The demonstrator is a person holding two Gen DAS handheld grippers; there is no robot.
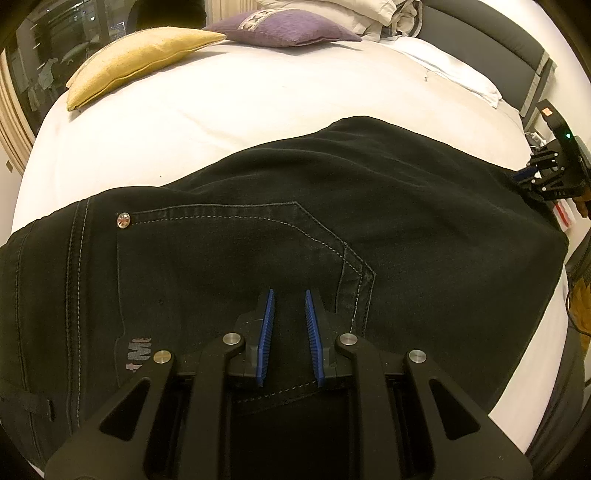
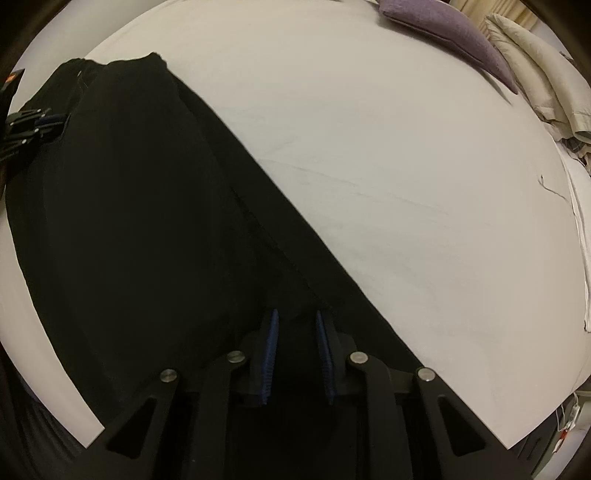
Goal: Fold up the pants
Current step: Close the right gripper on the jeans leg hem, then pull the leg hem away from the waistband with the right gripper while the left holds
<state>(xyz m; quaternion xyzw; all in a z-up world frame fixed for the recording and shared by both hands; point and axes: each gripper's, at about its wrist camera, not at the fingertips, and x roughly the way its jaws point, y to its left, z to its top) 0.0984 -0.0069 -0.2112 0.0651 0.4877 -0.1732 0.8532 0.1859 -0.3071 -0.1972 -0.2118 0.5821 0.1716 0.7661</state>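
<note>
Left tongs (image 1: pixel 289 295) sit at the bottom centre of my left wrist view, blue pads (image 1: pixel 266 325) drawn close with only a narrow slit between them, tips down on the black pants (image 1: pixel 258 236). Whether a pinch of cloth is caught between the pads I cannot tell; dark fabric fills the slit. Just beyond the tips runs a stitched back pocket (image 1: pixel 229 258), with a shiny rivet (image 1: pixel 123 219) at its upper left corner. The pants spread across the whole middle of that view on the white bed (image 1: pixel 240 110).

My right tongs (image 2: pixel 296 314) show at the bottom centre of the right wrist view, jaws a little apart, tips on the pants (image 2: pixel 129 221) near a long seam that runs up and left. I cannot tell if they grip cloth. In this view the pants fill the left half, the bare bed sheet (image 2: pixel 406 147) the right.

Farther off, at the right edge of the left view, the right tongs (image 1: pixel 526 173) appear against the pants' edge; at the left edge of the right view, the left tongs (image 2: pixel 55 119) show likewise. At the far side of the bed lie a yellow cushion (image 1: pixel 140 62), a purple cushion (image 1: pixel 280 27) and a heap of pale bedding (image 1: pixel 369 18).
</note>
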